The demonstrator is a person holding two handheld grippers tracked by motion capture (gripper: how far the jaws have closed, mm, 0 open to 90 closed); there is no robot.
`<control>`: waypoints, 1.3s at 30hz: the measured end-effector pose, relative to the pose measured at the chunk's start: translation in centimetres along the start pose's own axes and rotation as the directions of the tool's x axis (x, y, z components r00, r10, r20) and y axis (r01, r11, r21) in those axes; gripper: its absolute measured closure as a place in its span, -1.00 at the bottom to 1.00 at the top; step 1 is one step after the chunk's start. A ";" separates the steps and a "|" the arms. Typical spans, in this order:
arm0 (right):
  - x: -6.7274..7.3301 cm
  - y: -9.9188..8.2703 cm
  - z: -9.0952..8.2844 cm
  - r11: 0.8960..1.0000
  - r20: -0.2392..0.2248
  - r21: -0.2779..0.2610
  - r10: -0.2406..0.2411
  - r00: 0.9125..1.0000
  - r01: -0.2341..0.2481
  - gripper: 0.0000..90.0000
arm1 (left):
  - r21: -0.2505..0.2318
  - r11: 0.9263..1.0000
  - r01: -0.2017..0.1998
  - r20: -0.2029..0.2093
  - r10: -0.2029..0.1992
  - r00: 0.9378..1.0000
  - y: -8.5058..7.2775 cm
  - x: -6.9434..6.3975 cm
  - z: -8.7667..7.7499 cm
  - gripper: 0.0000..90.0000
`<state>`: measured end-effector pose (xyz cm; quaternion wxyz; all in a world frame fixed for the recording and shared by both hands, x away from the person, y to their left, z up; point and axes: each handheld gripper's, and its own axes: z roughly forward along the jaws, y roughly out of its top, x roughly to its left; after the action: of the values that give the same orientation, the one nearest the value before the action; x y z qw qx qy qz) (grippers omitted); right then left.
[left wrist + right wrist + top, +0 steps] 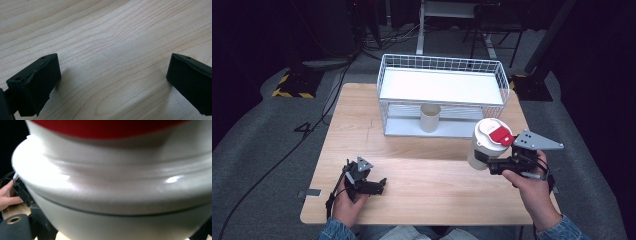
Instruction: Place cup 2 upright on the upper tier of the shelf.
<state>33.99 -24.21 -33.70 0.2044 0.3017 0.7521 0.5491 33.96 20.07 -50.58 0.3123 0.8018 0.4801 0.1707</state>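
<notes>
1. Right gripper (482, 159), lower right of the high view: jaws clamped on the side of a white cup (486, 145), held tilted above the table (422, 200). The cup carries a white lid with a red flap (500, 135).
2. Right gripper view: the cup (112, 195) sits very close to the camera, with the lid rim across the middle of the frame and the red flap (105, 126) along the top edge. Jaw tips are hidden by the cup body.
3. Left gripper (379, 187), lower left of the high view: held low at the table, in the person's left hand (349, 197).
4. Left gripper view: jaws stand wide apart at the left and right edges of the frame, with bare wood grain (112, 55) between them and nothing held.
5. White wire basket rack (442, 65), upper centre of the high view, at the far side of the table. A beige cup (430, 118) stands upright on its lower shelf, near the front edge.
6. The held cup is near the rack's front right corner, not touching it; it is well apart from the left gripper.
</notes>
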 end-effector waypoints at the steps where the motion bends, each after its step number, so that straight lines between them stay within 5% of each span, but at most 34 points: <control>1: -0.1 0.4 0.1 1.000 0.000 -0.002 -0.005 1.000 0.005 -0.77 | 0.000 1.000 0.000 0.003 0.000 1.000 0.0 0.0 0.0 -1.00; 22: -1.9 6.6 3.4 1.000 0.005 -0.023 0.005 1.000 -0.005 -0.77 | -0.001 1.000 0.001 0.005 -0.001 1.000 0.2 0.2 0.2 -1.00; 39: -4.6 10.4 6.9 0.999 0.056 -0.038 0.021 0.998 -0.019 -0.77 | 0.001 1.000 -0.002 -0.001 0.002 1.000 0.2 0.3 0.2 -1.00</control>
<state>44.13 -20.24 -26.05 0.2255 0.3205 0.7328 0.5562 34.39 20.23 -50.57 0.3116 0.8021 0.4798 0.1713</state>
